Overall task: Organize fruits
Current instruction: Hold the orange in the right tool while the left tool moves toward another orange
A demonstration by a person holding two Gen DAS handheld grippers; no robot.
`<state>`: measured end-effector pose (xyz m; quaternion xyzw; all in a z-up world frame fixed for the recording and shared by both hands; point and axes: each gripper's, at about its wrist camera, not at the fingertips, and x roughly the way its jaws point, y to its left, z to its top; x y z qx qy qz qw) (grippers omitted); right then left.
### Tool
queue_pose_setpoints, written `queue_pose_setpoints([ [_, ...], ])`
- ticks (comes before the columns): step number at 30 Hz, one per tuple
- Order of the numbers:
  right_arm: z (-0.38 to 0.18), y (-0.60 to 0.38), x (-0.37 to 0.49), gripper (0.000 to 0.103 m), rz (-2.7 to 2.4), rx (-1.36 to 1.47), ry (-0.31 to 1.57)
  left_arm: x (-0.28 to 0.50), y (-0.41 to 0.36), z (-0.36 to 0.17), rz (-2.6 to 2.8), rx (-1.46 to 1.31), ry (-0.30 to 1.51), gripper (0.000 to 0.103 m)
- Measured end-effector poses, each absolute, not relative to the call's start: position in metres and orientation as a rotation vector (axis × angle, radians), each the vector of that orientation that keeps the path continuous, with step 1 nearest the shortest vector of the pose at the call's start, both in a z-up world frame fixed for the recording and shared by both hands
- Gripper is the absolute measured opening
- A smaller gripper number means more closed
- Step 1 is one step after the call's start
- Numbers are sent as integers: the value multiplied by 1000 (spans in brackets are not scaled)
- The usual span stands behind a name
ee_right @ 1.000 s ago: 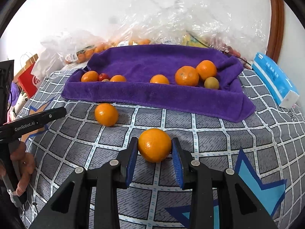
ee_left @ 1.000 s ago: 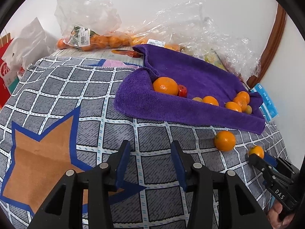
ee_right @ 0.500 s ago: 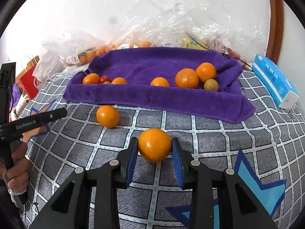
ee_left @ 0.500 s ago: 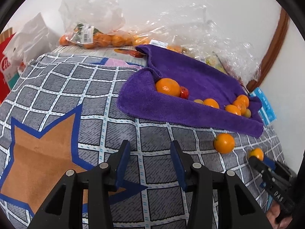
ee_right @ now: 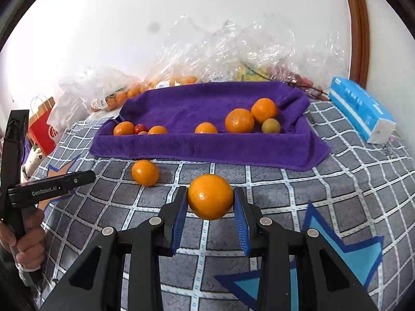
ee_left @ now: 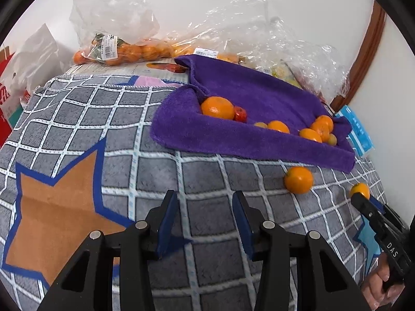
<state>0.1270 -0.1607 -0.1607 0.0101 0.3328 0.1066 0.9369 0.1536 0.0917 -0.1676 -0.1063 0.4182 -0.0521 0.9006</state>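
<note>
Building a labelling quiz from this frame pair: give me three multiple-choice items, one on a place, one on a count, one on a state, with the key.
1. Where does the loose round orange lie?
A. on the grey checked blanket, in front of the purple towel
B. inside the blue tissue pack
C. between the left gripper's fingers

2. How many oranges lie on the grey checked blanket outside the purple towel, the held one apart?
A. none
B. one
C. four

3. What is the state of the right gripper?
A. wide open, nothing between the fingers
B. shut on a round orange
C. shut on a fold of towel

Key: 1 A, it sits on the blanket just short of the towel's front edge. 2 B, only that one orange rests there in both views. 3 B, both blue pads press the held orange, while the left gripper stands open with nothing in it.
</note>
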Motion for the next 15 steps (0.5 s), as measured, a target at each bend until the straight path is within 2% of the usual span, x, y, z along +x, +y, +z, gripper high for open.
queue_pose_setpoints([
  [15, -150, -187, 110, 35, 161, 45, 667, 142, 45, -154, -193, -142, 880, 49],
])
